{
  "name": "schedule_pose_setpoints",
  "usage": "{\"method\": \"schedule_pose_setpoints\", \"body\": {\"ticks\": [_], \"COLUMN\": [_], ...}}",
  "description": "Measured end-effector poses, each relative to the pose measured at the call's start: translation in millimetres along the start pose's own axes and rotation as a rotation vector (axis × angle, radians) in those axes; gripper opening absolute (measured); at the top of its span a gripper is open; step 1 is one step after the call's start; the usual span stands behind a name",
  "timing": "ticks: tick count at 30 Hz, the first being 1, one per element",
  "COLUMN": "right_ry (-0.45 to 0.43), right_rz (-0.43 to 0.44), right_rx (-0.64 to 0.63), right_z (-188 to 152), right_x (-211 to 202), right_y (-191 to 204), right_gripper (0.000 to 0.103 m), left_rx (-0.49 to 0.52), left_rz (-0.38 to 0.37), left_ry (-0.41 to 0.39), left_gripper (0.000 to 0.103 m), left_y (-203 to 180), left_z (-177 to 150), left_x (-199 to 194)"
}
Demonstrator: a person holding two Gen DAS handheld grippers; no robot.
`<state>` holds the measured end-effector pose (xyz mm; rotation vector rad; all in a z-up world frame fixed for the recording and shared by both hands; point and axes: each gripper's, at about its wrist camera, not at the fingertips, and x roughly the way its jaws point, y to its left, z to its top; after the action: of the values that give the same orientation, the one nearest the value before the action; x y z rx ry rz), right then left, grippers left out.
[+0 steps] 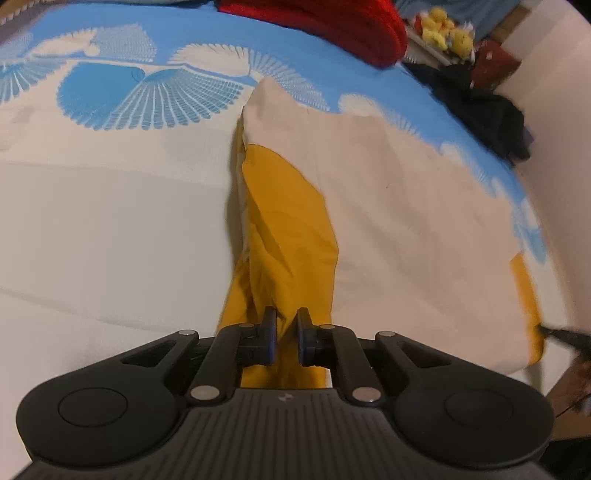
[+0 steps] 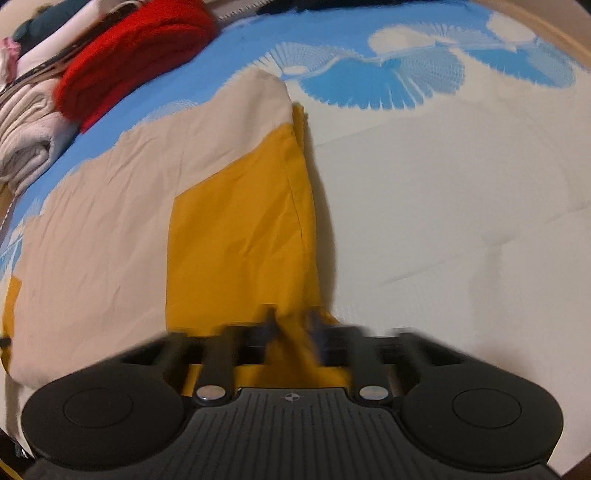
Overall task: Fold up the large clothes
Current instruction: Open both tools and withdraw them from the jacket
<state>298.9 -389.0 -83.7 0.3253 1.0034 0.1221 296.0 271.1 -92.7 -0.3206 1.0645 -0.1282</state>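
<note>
My left gripper (image 1: 285, 338) pinches a gathered fold of the mustard-yellow and beige cloth garment (image 1: 388, 221) between its blue-padded fingers (image 1: 269, 341). The garment lies spread on the bed, beige panel flat, yellow side creased and drawn up toward me. My right gripper (image 2: 291, 328) is blurred, its fingers pressed together on the same garment's yellow edge. Beneath is a white bedsheet with blue fan pattern (image 2: 443, 184). At the far edge lie a folded red knit (image 2: 133, 55) and yellow plush toys (image 1: 445, 31).
</note>
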Motion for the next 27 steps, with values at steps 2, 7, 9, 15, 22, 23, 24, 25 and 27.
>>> {"method": "schedule_pose_setpoints", "body": {"ticks": [2,7,9,15,22,23,24,25,27], "right_ry": [-0.01,-0.116,-0.226,-0.006,0.055,-0.005,-0.07,-0.158,-0.329], "right_rz": [0.002,-0.179,-0.211,-0.149,-0.341,-0.362,-0.361,-0.347,-0.299], "right_rx": [0.022,-0.181,-0.221,-0.291,-0.303,-0.33,-0.345,-0.351,-0.334], "right_z": [-2,-8,-8,-21,-27,-25,-22,-21,-22], "right_x": [-6,-19,-32,2,-3,-18,-34,-56,-101], "right_y": [-3,28,36,38,29,38,43,53,70], "right_gripper": [0.001,0.004,0.004,0.004,0.004,0.004,0.004,0.004,0.012], "left_rx": [0.055,0.164,0.152,0.227,0.358,0.376,0.387,0.389,0.363], "left_rz": [0.109,0.15,0.063,0.177,0.286,0.296,0.297,0.291,0.285], "left_ry": [0.05,-0.173,-0.129,0.119,0.135,0.092,0.019,-0.056,-0.218], "left_gripper": [0.022,0.024,0.025,0.033,0.054,0.054,0.054,0.055,0.058], "left_y": [-11,-44,-43,-41,-48,-54,-62,-71,-89], "left_z": [-7,0,-2,-17,-35,-36,-36,-36,-40], "left_x": [8,-32,-25,18,16,8,-8,-24,-56]}}
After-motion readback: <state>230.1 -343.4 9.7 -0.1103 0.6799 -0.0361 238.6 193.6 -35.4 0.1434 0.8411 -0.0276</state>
